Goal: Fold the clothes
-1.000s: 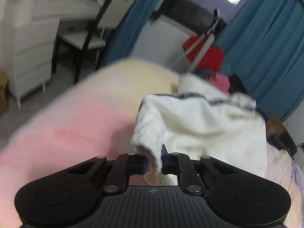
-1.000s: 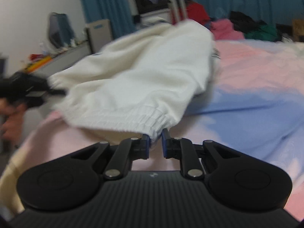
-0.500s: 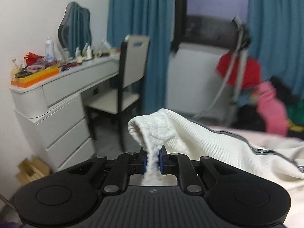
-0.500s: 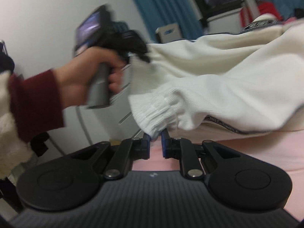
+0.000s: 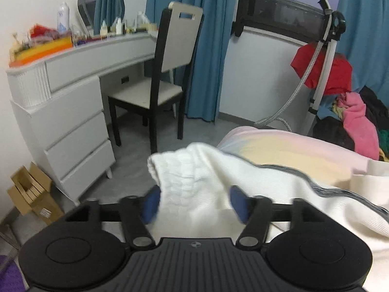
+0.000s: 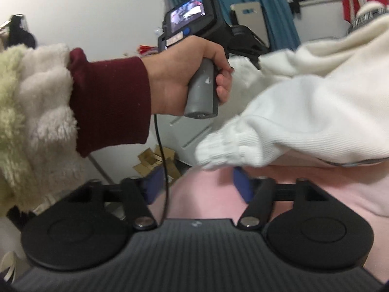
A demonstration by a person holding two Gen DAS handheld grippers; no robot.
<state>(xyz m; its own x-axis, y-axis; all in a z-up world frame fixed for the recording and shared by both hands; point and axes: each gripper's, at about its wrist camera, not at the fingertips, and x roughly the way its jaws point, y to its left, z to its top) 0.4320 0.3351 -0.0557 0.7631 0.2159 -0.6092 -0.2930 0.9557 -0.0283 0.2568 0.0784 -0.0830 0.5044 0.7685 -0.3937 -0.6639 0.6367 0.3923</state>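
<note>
1. The left tool (image 5: 194, 203) had just been spreading its jaws; they stood wide apart, with the ribbed cuff of the white garment (image 5: 194, 170) lying loose between the blue pads (image 5: 150, 203), no longer pinched.
2. The right tool (image 6: 197, 182) had likewise just been opening. Its jaws stood apart, and the garment's other cuff (image 6: 226, 148) hung just beyond and above the pads, apparently free of them.
3. The garment lay stretched along the bed (image 5: 304, 148), its long axis running away from both tools toward the far side, the two cuffs at the near edge.
4. In the right wrist view, the person's left hand (image 6: 184, 77) gripped the left tool's handle close beside the far cuff.
5. Judging by this, each tool sat right at its own cuff, so the coming fold probably depends on re-gripping along that long axis; neither hand looked clearly nearer.
</note>
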